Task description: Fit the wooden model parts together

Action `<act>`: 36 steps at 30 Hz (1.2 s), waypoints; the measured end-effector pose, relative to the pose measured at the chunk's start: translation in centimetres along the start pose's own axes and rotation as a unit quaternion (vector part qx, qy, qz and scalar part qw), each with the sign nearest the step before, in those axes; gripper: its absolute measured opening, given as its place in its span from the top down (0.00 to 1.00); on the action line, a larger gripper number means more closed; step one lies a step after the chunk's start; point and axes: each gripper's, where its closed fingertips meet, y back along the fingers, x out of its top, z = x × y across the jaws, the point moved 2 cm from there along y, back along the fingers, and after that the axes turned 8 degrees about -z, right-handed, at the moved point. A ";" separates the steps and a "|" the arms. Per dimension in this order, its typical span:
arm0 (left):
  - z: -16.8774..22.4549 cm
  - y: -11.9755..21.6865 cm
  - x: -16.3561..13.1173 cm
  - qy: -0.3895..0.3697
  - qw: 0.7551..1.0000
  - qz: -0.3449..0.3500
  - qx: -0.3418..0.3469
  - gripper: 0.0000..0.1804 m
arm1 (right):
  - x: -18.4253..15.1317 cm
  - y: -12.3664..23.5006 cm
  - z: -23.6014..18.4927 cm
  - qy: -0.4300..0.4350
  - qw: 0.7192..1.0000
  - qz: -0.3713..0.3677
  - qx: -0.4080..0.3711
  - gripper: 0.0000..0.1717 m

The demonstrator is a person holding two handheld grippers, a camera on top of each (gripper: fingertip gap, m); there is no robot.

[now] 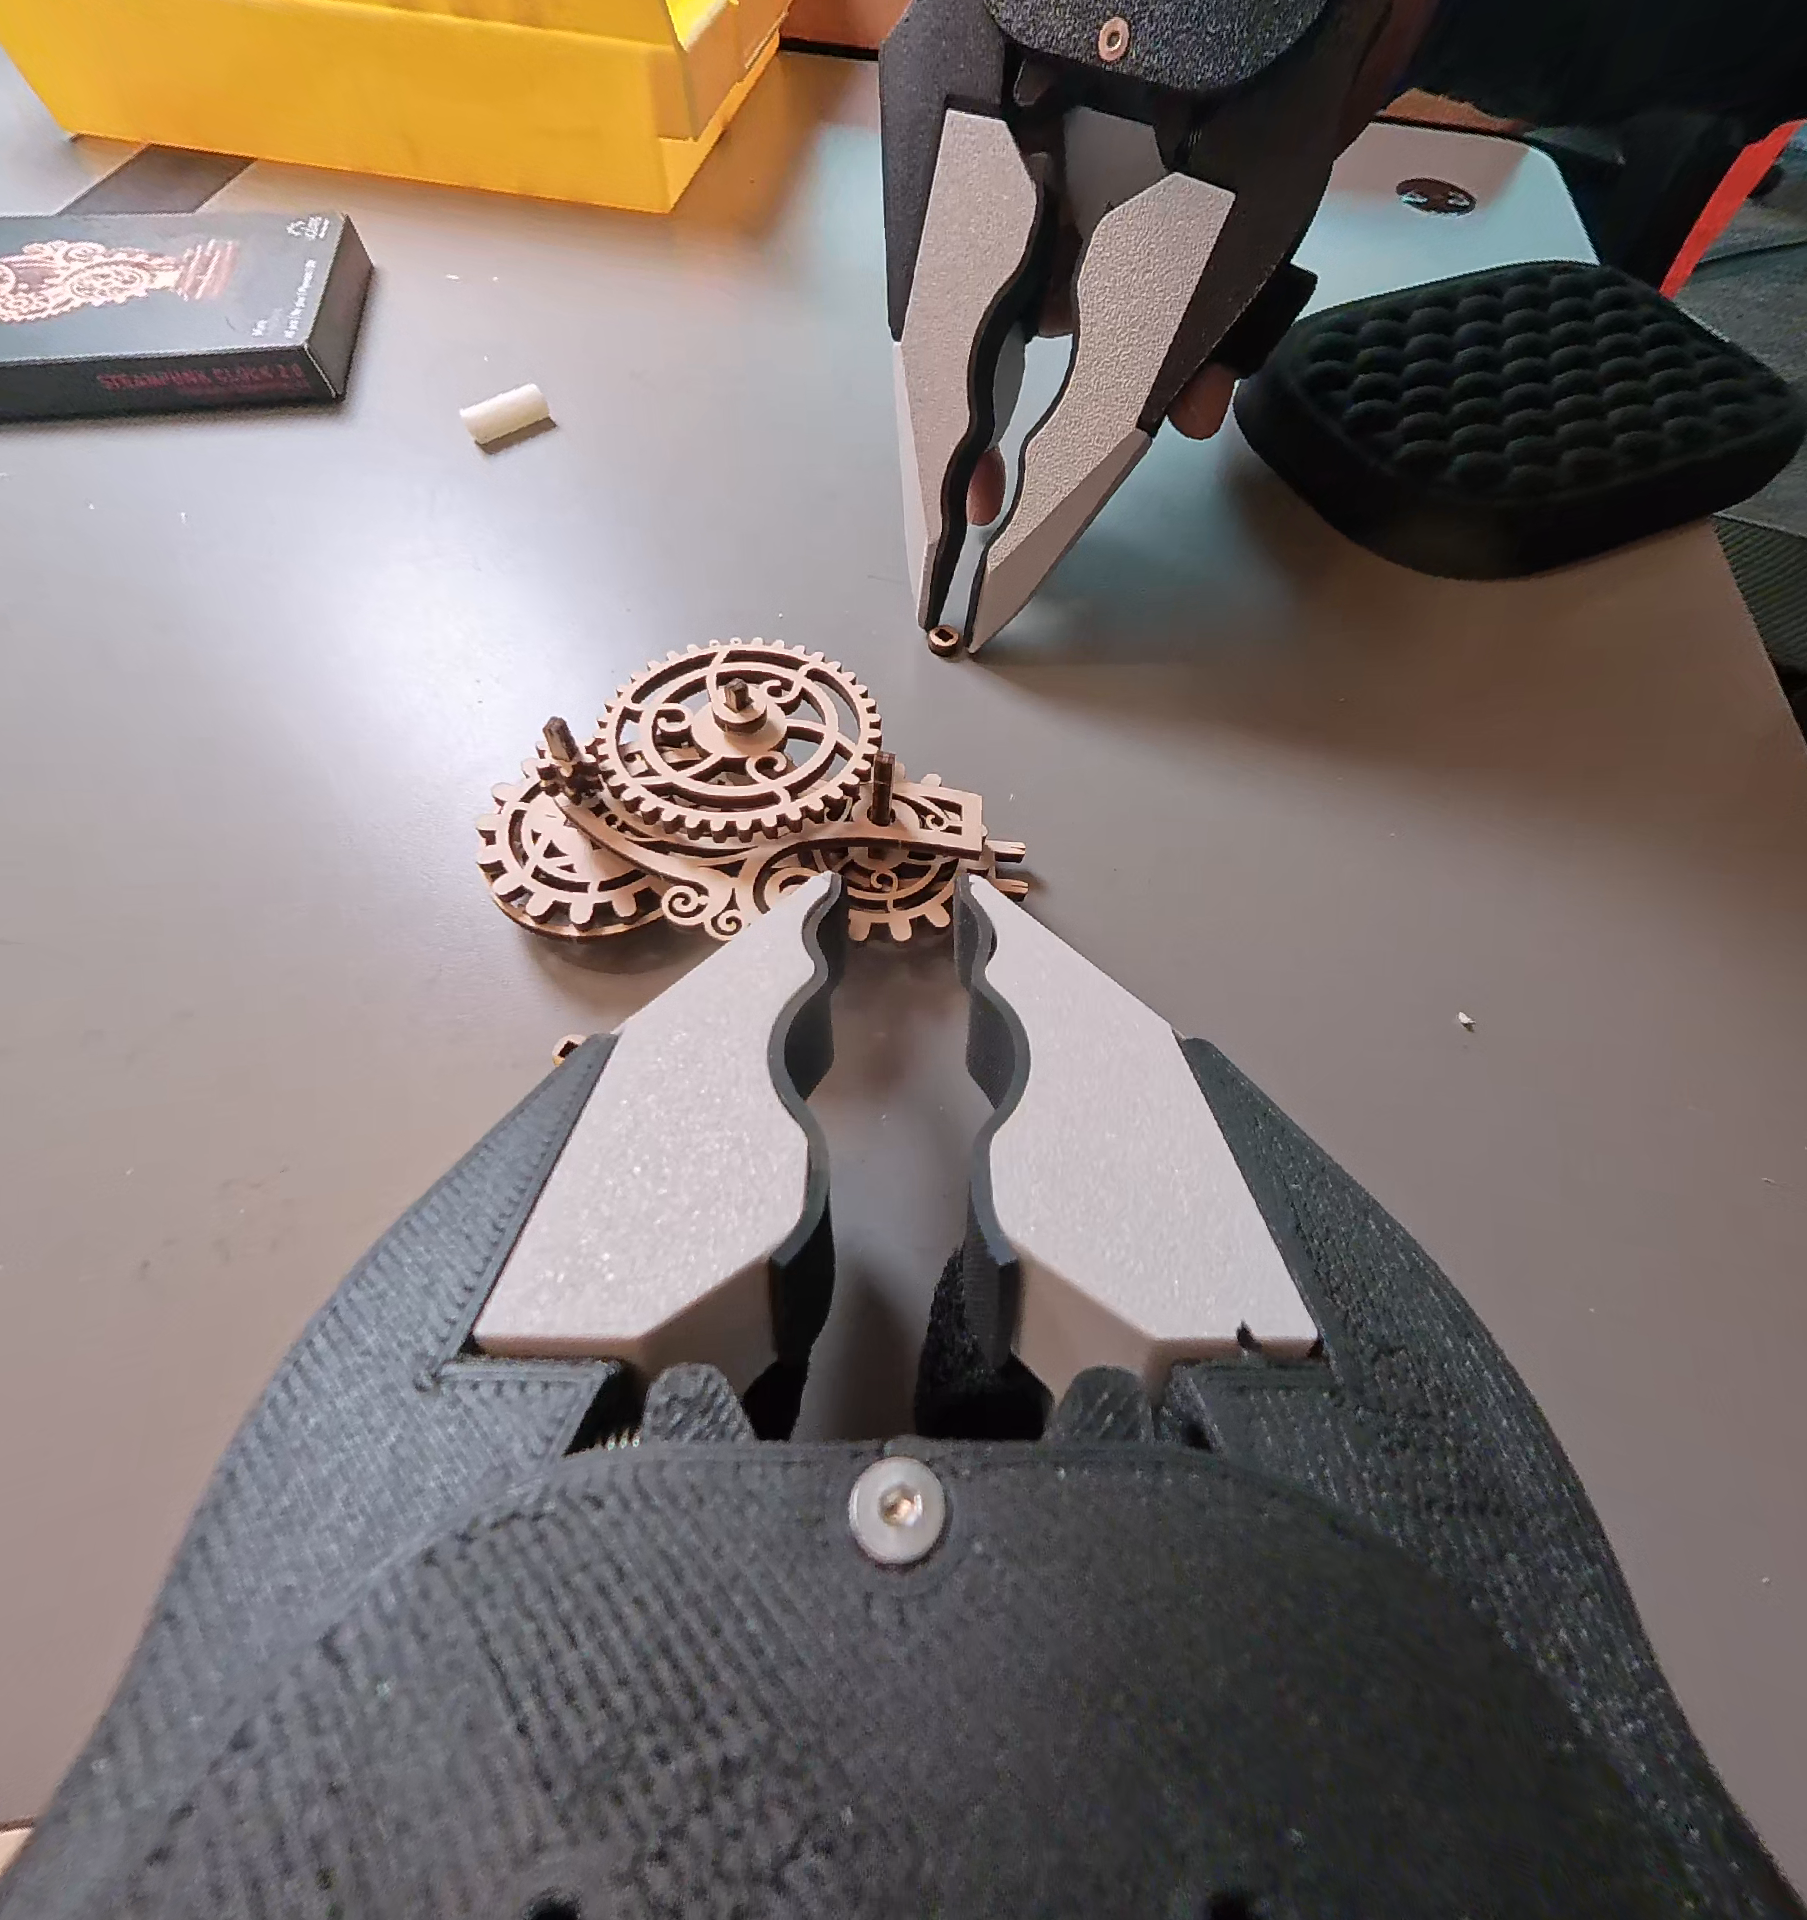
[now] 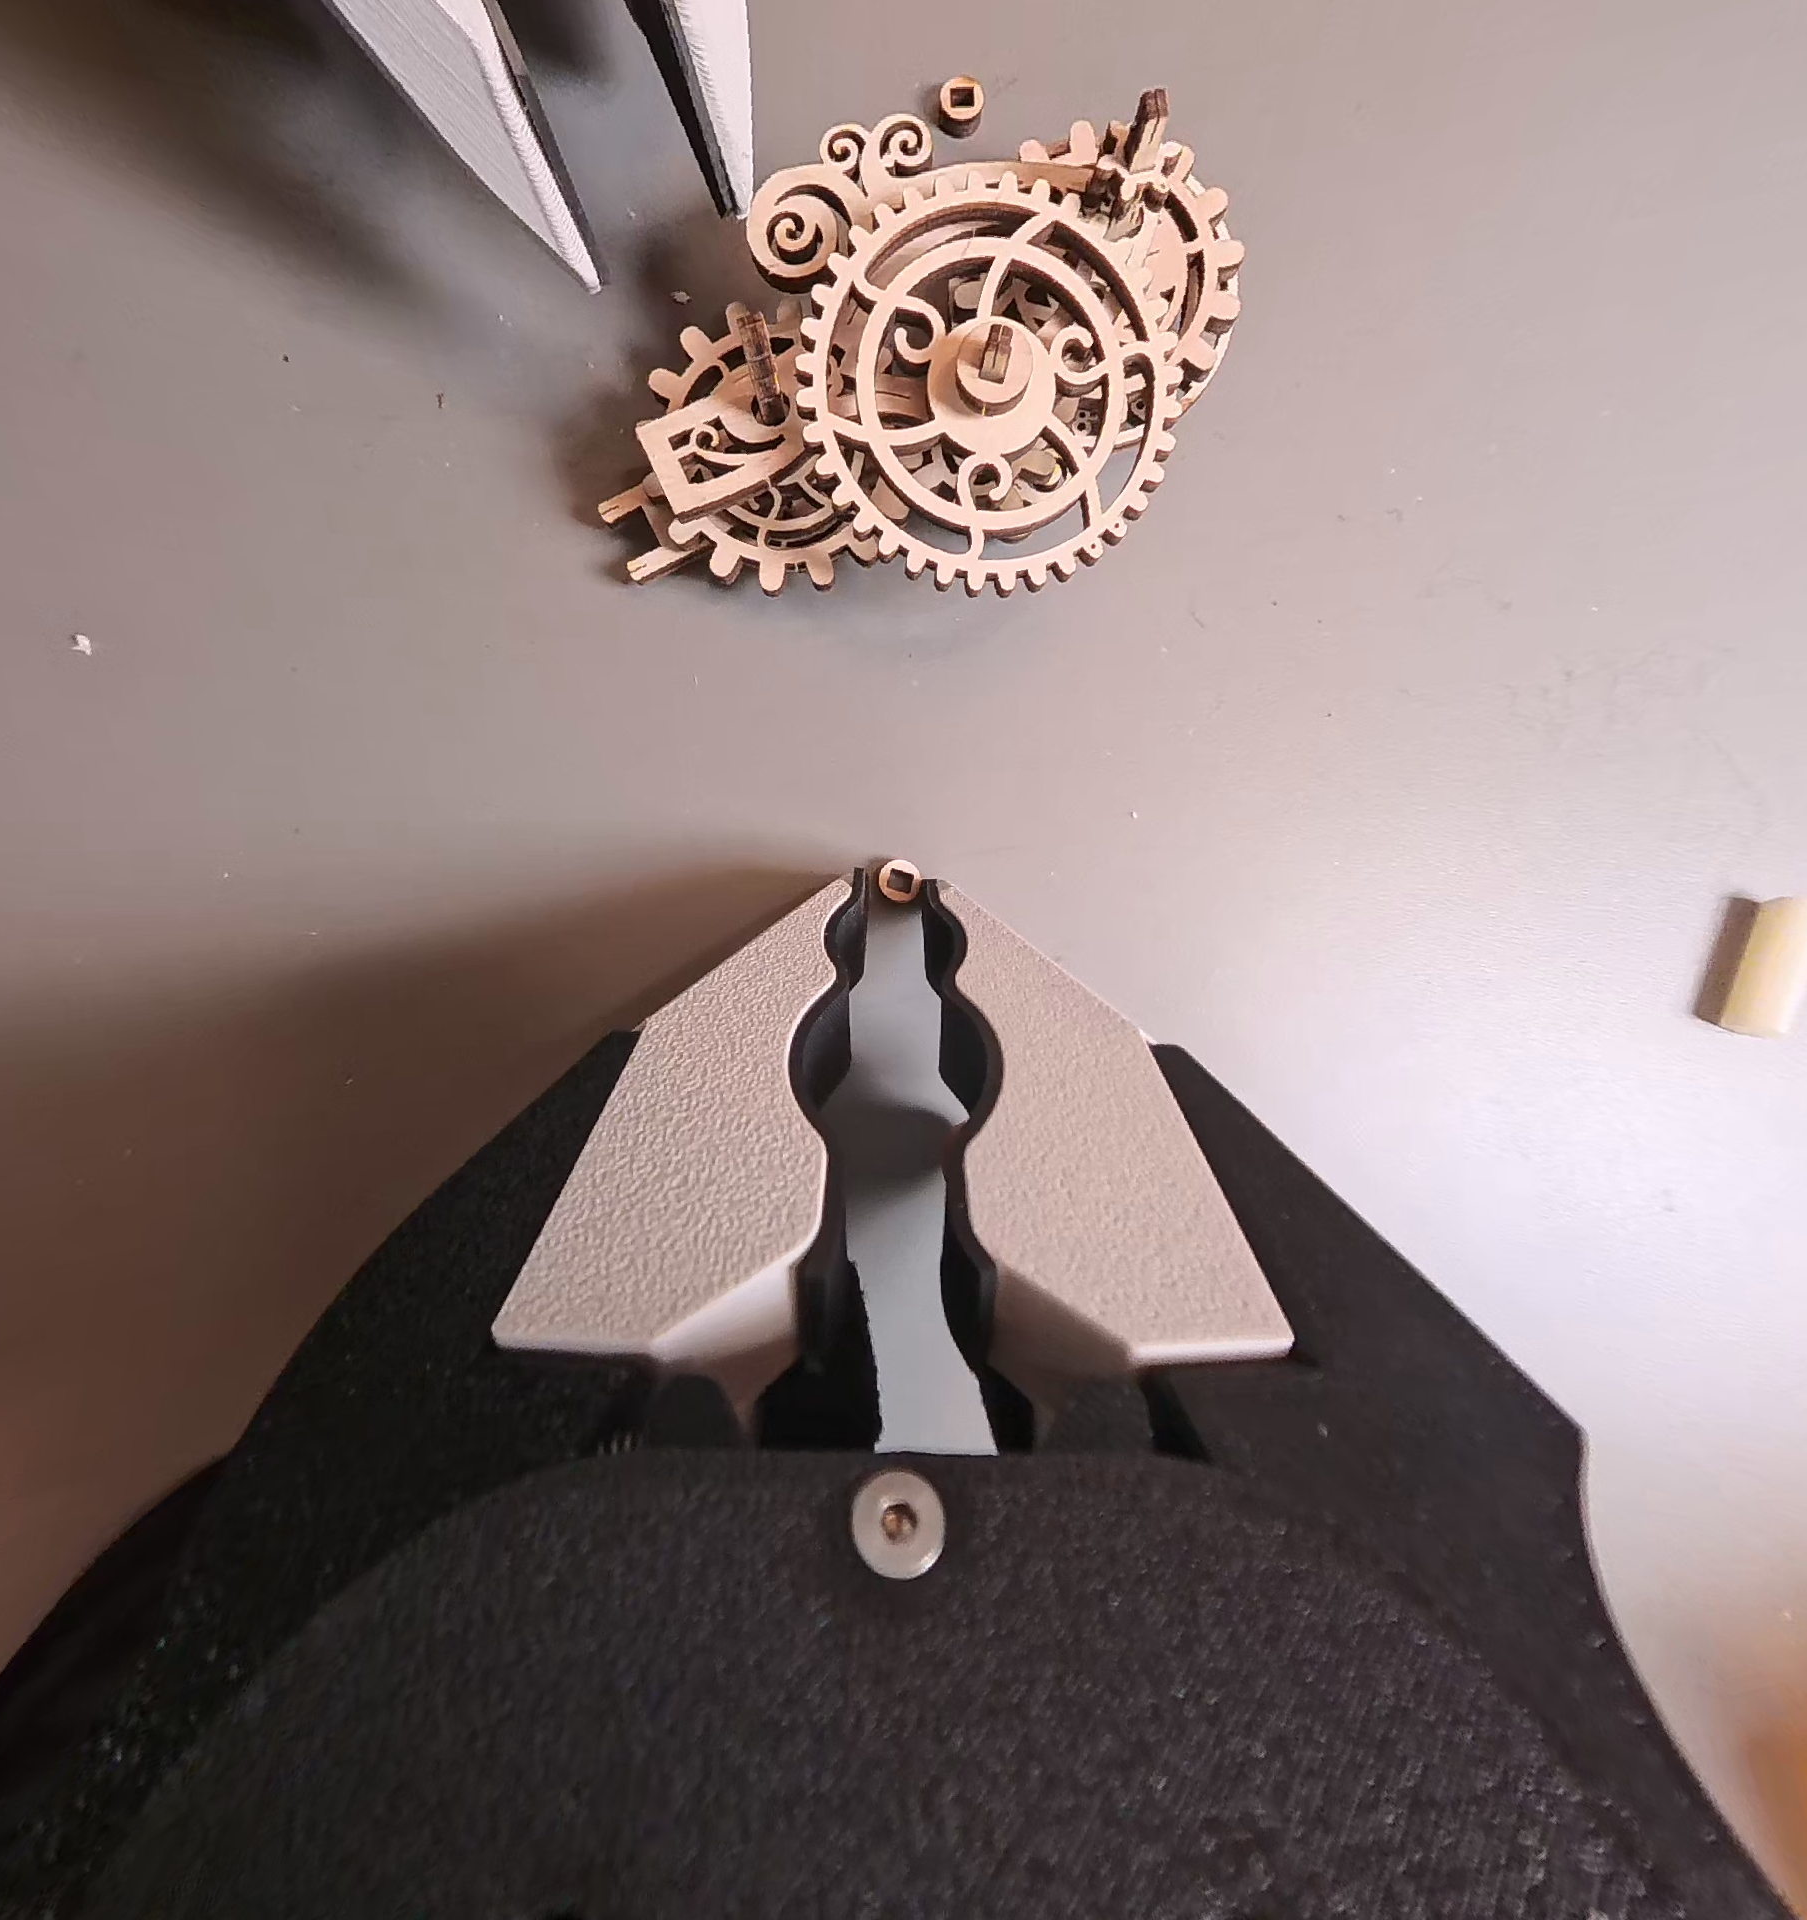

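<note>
Lying flat on the grey matte table (image 2: pixel 255 727): a pale laser-cut wooden gear assembly (image 2: pixel 972 384), with one large scroll-cut cogwheel on top, smaller cogs beneath, a curved filigree bridge and three short dark pegs standing up. Just beyond its curled edge in the right wrist view, a tiny round wooden washer with a square hole (image 2: pixel 959 107), loose on the table. Nearer that camera, well apart from the assembly, a second small round wooden washer with a square hole (image 2: pixel 900 879), pinched at the very tips of the right gripper (image 2: pixel 900 891); jaws narrow, both dark pads against the washer's sides, tips down at the table surface. Left gripper (image 1: pixel 897 902) parted to a moderate gap, bare between the pads, tips at the near edge of the assembly over one small cog; contact cannot be told. Farther out: a short cream plastic cylinder (image 2: pixel 1763 966), a flat black printed kit box (image 1: pixel 140 312), a yellow cardboard box (image 1: pixel 379 83) and a black honeycomb-textured pad (image 1: pixel 1543 405) at the table edge.
</note>
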 end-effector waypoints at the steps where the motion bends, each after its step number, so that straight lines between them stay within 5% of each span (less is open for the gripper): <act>1: 0.0 0.0 0.0 0.000 1.000 0.000 0.000 0.90 | 0.0 0.0 0.0 0.000 1.000 0.000 0.001 0.95; 14: 0.0 -0.1 -0.2 -0.001 1.000 -0.004 0.001 0.90 | -0.2 0.1 -0.1 0.060 0.997 -0.006 0.038 0.92; 36: -0.2 -0.2 -0.4 0.005 1.000 -0.006 -0.001 0.90 | 0.1 -0.1 0.2 -0.005 1.000 -0.018 0.000 0.96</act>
